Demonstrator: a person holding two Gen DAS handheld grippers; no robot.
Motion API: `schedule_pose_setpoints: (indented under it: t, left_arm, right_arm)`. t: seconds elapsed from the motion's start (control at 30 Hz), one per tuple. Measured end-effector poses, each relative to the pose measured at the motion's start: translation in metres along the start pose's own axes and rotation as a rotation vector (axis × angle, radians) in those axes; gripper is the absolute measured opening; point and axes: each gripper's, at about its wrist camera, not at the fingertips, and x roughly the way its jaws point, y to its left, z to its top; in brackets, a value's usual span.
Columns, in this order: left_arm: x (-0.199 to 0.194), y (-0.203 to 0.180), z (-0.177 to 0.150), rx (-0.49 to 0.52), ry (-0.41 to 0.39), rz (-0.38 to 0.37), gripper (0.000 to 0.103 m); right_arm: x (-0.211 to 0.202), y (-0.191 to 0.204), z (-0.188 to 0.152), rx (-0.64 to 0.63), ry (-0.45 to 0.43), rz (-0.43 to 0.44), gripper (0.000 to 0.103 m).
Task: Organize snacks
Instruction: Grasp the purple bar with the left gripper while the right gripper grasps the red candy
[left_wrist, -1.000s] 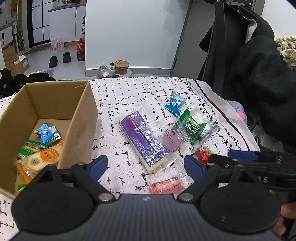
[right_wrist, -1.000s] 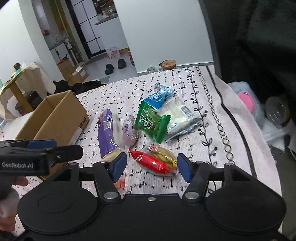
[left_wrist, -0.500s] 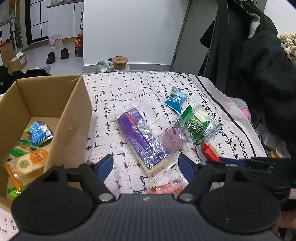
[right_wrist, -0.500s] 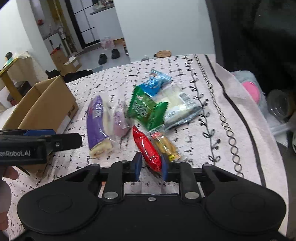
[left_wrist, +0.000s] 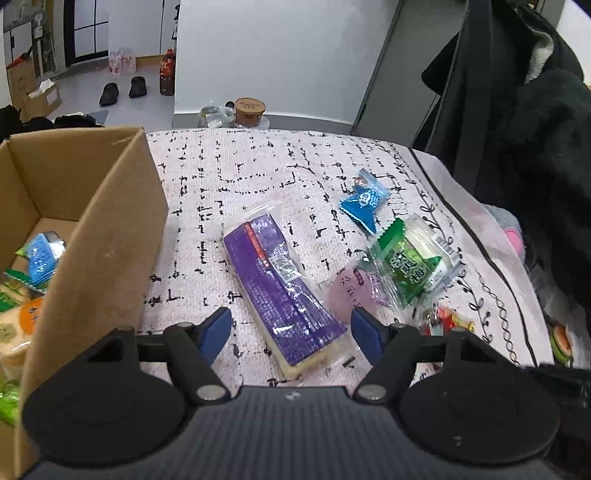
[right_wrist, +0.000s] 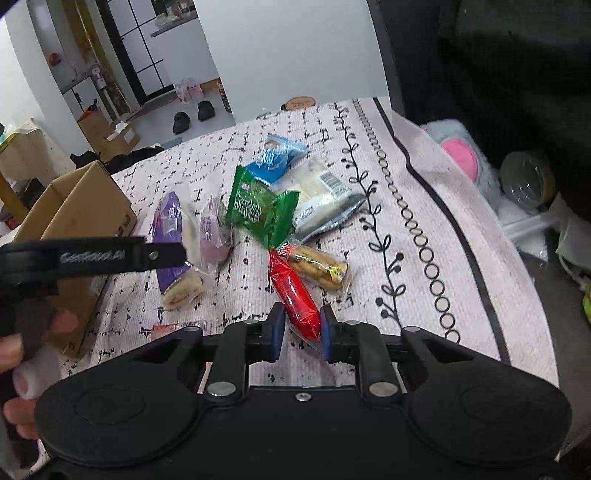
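Left to right: an open brown cardboard box (left_wrist: 122, 236), already holding wrapped snacks, stands at the patterned white tablecloth's (left_wrist: 258, 177) left. Beside it, the left gripper (left_wrist: 291, 330) straddles a long purple plastic-wrapped bar (left_wrist: 280, 291), its jaws having just been closing but not yet touching; the bar looks stiff yet slick, best taken across its width. The right gripper (right_wrist: 302, 328) pinches the near end of a glossy red foil snack packet (right_wrist: 293, 293), light and crushable. The box's near wall appears the main obstacle; bare cloth lies between.
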Motion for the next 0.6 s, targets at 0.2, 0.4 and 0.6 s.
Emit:
schedule_pose_setpoints:
  t: [0.2, 0.4, 0.6]
  left_arm:
    - [0.018, 0.001, 0.004, -0.043, 0.027, 0.015, 0.065]
    - [0.027, 0.000, 0.006, -0.052, 0.040, 0.023, 0.064]
    - [0.026, -0.002, 0.003, -0.020, 0.040, 0.005, 0.047]
  right_arm:
    - [0.004, 0.002, 0.001, 0.008, 0.008, 0.022, 0.024]
    - [0.011, 0.007, 0.001, 0.006, 0.027, 0.026, 0.027]
    - [0.009, 0.008, 0.001, 0.029, 0.018, 0.037, 0.020]
